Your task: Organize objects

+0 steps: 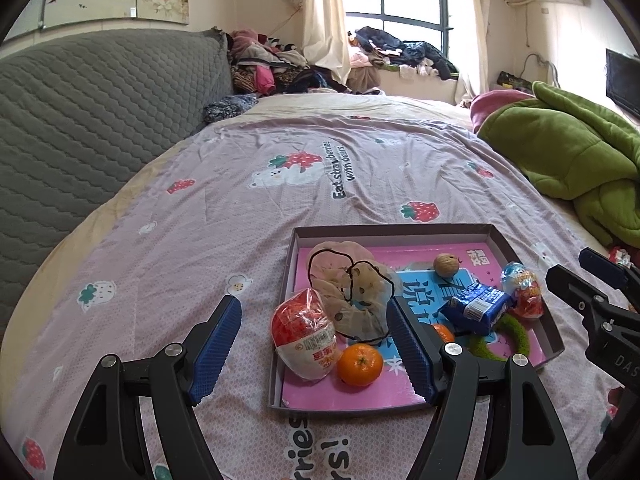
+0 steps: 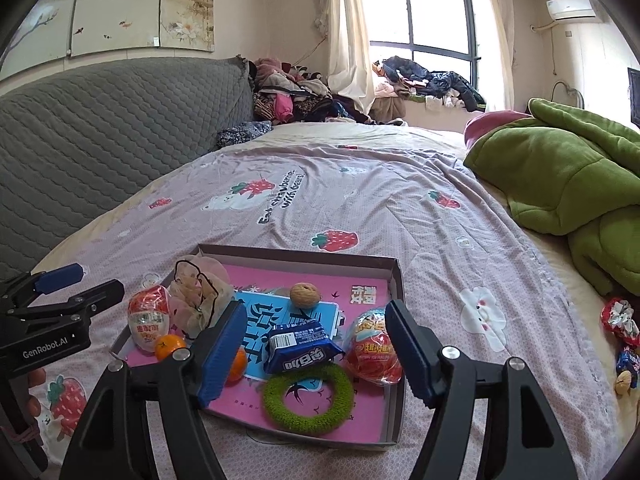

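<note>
A shallow grey box tray (image 1: 400, 231) (image 2: 394, 280) with a pink book inside lies on the bed. It holds a red-and-white egg snack (image 1: 304, 336) (image 2: 148, 316), a beige scrunchie (image 1: 352, 292) (image 2: 200, 296), an orange (image 1: 359, 364) (image 2: 169, 346), a walnut (image 1: 447, 265) (image 2: 305, 294), a blue snack packet (image 1: 478, 307) (image 2: 302, 344), a second egg snack (image 1: 522, 290) (image 2: 372, 348) and a green ring (image 1: 516, 332) (image 2: 308, 400). My left gripper (image 1: 316, 352) is open over the tray's left part. My right gripper (image 2: 316, 352) is open over its right part. Both are empty.
A green blanket (image 2: 568, 176) lies at the right. A grey headboard cushion (image 1: 80, 120) stands at the left. A few loose snacks and a walnut (image 2: 622, 344) lie on the bed's right edge. Clothes are piled at the back (image 1: 280, 64).
</note>
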Tool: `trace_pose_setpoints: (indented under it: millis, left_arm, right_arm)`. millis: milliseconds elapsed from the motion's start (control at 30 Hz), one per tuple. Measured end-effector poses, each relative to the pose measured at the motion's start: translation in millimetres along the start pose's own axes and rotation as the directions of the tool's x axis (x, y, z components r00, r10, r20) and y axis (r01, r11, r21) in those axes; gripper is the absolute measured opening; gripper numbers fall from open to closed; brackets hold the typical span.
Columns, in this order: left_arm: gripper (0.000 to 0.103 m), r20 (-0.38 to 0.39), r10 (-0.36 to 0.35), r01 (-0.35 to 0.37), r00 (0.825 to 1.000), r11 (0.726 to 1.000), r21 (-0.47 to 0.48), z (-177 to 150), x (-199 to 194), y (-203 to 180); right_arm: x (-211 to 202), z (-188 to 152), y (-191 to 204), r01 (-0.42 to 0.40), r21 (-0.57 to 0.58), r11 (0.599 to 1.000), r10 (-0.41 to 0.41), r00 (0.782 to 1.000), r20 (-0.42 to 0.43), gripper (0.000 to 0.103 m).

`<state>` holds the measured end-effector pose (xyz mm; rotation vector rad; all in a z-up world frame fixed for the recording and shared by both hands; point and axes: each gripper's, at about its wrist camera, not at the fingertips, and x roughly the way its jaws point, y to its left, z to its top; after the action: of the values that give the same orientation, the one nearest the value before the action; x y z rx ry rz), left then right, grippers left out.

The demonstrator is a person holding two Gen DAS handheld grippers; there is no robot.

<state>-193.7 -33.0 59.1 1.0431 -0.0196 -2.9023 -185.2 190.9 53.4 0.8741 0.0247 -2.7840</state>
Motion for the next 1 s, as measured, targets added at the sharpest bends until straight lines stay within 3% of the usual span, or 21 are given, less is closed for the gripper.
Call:
trace_pose_setpoints:
  millis: [533,1000]
  left_arm:
    - [0.076,0.04,0.002,-0.001,0.999,1.0,-0.017,2.5,-27.2,2.3]
    - [0.076,0.063,-0.004,0.006,0.998,1.0,-0.026,-17.2,-53.3,9.8]
  right_arm:
    - [-26.3,0.3,6.1,0.0,0.027,1.0,-0.001,0.998,0.055,0.071]
    - [-55.4,-6.4,11.6,0.004,0.025,1.0,-0.005,0.997,0.073,0.071]
